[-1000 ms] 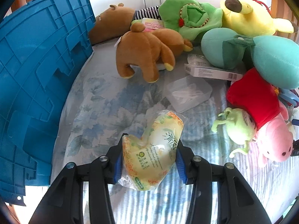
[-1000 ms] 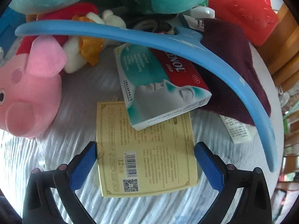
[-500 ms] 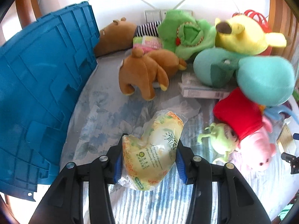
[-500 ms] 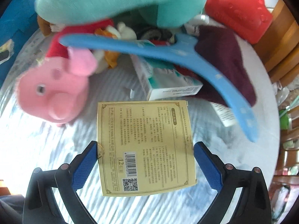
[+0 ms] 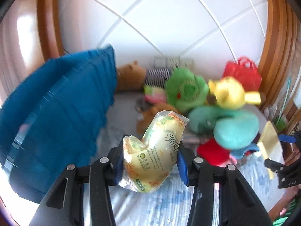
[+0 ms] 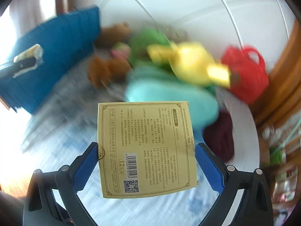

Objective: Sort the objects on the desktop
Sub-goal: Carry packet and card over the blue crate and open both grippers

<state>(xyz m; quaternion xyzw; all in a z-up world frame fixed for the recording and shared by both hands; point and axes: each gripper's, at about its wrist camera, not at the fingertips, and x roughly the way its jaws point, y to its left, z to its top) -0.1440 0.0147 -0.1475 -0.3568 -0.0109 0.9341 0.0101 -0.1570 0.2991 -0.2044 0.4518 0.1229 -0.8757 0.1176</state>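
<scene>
Left hand-held gripper (image 5: 150,156) around snack packet (image 5: 153,150); right (image 6: 146,162) around yellow box (image 6: 146,148).

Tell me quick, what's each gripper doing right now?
Left gripper: closed on the snack bag.
Right gripper: closed on the yellow packet.

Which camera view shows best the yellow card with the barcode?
The right wrist view: the yellow card faces the camera, sharp, between the right gripper pads. The left wrist view shows it only small, edge-on, at the right border.
</scene>
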